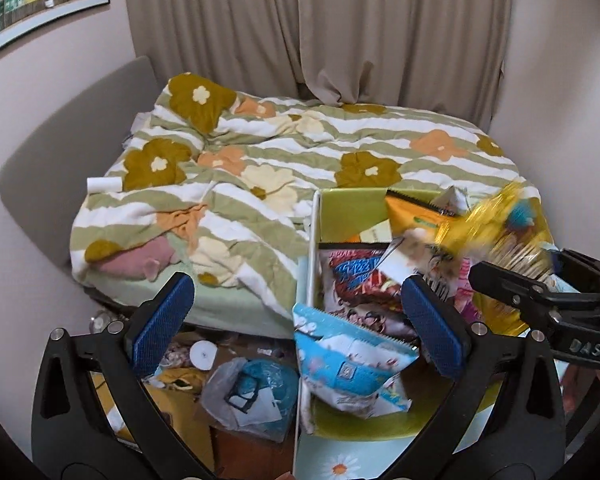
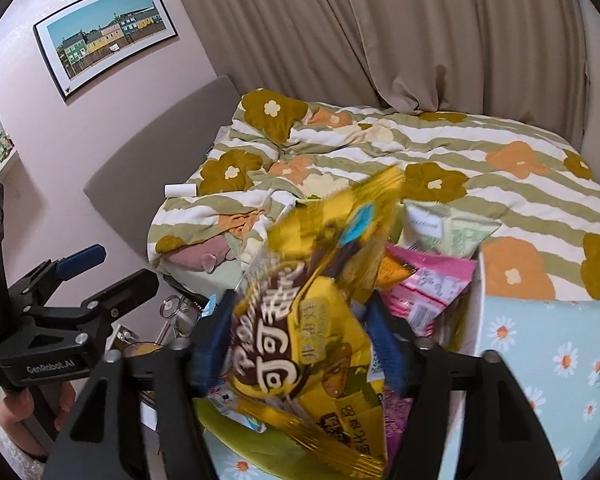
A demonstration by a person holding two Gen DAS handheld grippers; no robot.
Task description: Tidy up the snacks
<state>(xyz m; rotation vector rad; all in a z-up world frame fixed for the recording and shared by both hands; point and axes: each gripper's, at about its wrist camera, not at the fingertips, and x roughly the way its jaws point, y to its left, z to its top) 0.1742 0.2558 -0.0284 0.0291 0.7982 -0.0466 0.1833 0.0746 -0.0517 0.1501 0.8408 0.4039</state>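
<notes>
Two grippers over one daisy-print box [image 2: 540, 344] at the near edge of the bed [image 1: 260, 152], on the striped, flowered quilt.

Left gripper [image 1: 300, 320]: gapes wide, blue pads [image 1: 164, 320] far apart, nothing between them. Hangs above the near left corner of the box, over its white left wall [image 1: 312, 240].

Right gripper [image 2: 296, 340]: jaws partway apart, with a yellow snack bag [image 2: 300, 280] between them. Blurred there, so cannot tell whether the pads press on the bag or merely flank it. Seen from the left wrist, the same yellow bag [image 1: 496, 216] above the right side of the box.

Inside the box, against the left wall: a light blue packet [image 1: 352, 364] at the near end and a red-and-blue packet [image 1: 356, 276] behind it. Toward the far right corner: a pink packet [image 2: 432, 284] and, just behind it, a pale green packet [image 2: 448, 232] leaning upright.
</notes>
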